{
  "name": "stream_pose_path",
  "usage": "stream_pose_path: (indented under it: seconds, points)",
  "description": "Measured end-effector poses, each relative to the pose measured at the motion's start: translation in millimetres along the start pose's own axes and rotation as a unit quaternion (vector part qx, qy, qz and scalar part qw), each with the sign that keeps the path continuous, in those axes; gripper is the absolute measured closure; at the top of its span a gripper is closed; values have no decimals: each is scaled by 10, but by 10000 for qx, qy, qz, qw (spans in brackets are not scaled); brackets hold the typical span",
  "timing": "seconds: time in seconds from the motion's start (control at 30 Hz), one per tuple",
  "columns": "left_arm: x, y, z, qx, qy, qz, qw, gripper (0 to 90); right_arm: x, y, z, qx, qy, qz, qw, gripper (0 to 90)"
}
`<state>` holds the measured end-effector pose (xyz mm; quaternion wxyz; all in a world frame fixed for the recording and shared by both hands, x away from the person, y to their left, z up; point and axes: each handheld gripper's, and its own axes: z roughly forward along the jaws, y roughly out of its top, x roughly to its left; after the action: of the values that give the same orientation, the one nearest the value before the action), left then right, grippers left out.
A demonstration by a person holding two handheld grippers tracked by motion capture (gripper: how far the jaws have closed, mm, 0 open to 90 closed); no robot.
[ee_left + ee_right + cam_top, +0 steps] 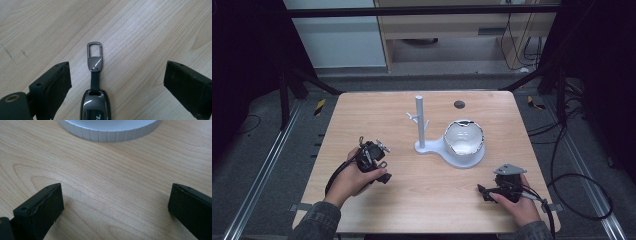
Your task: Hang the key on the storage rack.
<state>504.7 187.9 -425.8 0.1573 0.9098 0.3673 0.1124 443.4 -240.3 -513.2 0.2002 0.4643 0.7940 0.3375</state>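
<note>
The car key (95, 106) lay flat on the wooden table (362, 115), right between the wide-open left tongs (117, 82), with its long side pointing straight away from them and its metal clip (95, 51) at the far end. The right tongs (115, 207) were open too and held nothing (they sat well apart, near the white stand (419, 125) with the bowl (464, 137)). So the left hand (354, 177) was much nearer, with bare table all around the key.
</note>
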Motion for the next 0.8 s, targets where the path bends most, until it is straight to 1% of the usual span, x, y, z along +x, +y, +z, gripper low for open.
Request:
stream_pose_path:
  seconds: [0.03, 0.07, 0.17, 0.23, 0.4, 0.43, 0.53, 0.57, 0.6, 0.67, 0.8]
  points:
    - [11, -1, -2, -23, -19, -43, 10000, 71, 0, 0, 0, -2, 0, -1, 10000, 5]
    - [11, -1, -2, -23, -19, -43, 10000, 69, -1, 0, 0, -2, -1, -4, 10000, 5]
    - [44, 7, -8, 30, -9, -75, 10000, 70, -3, -1, -1, 0, 3, -4, 10000, 4]
    - [79, 28, -22, 83, 38, -124, 9999, 74, -9, -3, -2, 3, -2, -13, 10000, 5]
    - [119, 87, -45, 313, 69, -116, 9994, 85, -17, -7, -6, 0, 9, -7, 10000, 5]
    - [119, 87, -45, 313, 69, -116, 9994, 87, -17, -7, -6, 0, 9, -7, 10000, 5]
    - [131, 106, -41, 424, 69, -118, 9990, 94, -48, -16, -16, 5, -15, -1, 10000, 5]
    - [136, 108, -33, 429, 60, -127, 9990, 94, -48, -16, -16, 5, -15, -1, 10000, 5]
    - [149, 112, -27, 470, 60, -142, 9988, 95, -66, -22, -22, 3, -48, 61, 10000, 5]
    - [158, 110, -26, 462, 55, -165, 9988, 97, -83, -26, -27, 4, -69, 88, 9999, 5]
    - [159, 100, -28, 505, 81, -164, 9986, 103, -85, -27, -28, 5, -78, 96, 9999, 5]
